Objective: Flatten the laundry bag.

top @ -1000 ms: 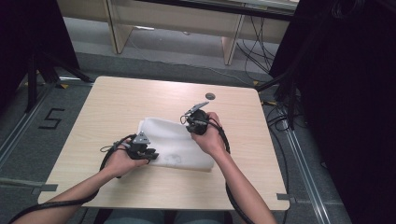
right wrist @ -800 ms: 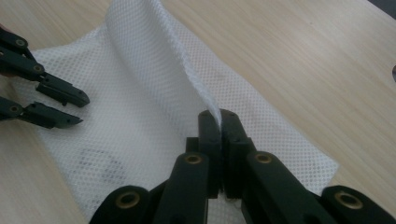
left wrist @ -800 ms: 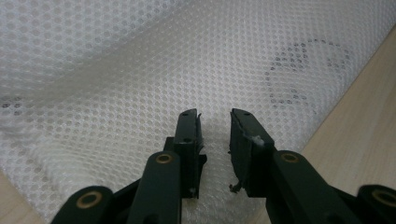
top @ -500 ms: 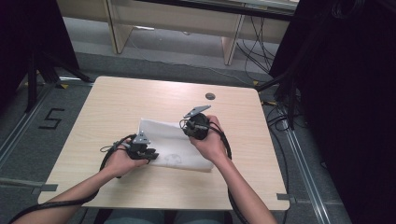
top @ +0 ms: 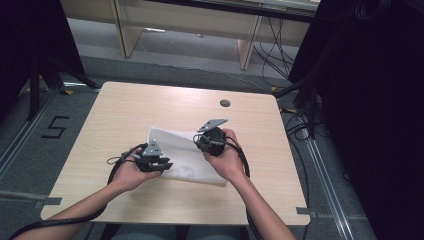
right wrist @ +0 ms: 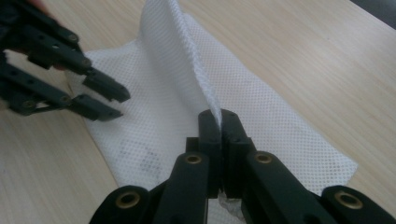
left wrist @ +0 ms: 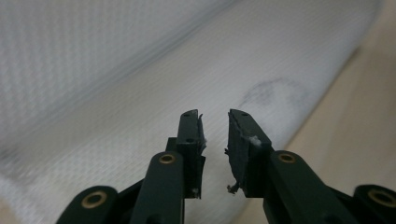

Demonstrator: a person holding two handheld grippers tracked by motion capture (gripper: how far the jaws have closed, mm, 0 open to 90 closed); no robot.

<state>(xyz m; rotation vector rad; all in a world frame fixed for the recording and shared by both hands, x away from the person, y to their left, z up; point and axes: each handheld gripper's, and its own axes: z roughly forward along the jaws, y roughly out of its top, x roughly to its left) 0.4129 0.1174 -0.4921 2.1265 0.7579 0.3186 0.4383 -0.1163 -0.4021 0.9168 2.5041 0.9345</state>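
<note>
One corner of the white mesh cloth [right wrist: 196, 116] is pinched in the right gripper [right wrist: 219, 122] and has been carried back over the sheet since a second ago. Left gripper [left wrist: 215, 122] jaws, slightly parted with nothing between them, have just been closing above the cloth on the table [top: 125, 105].

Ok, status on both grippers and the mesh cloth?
Right gripper shut on lifted edge of white mesh cloth. Left gripper open over it. Nothing in the way.

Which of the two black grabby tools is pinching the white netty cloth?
The right tool, on the right in the high view: its jaws are shut on a lifted fold of the white mesh cloth. The left tool has an empty gap.
</note>
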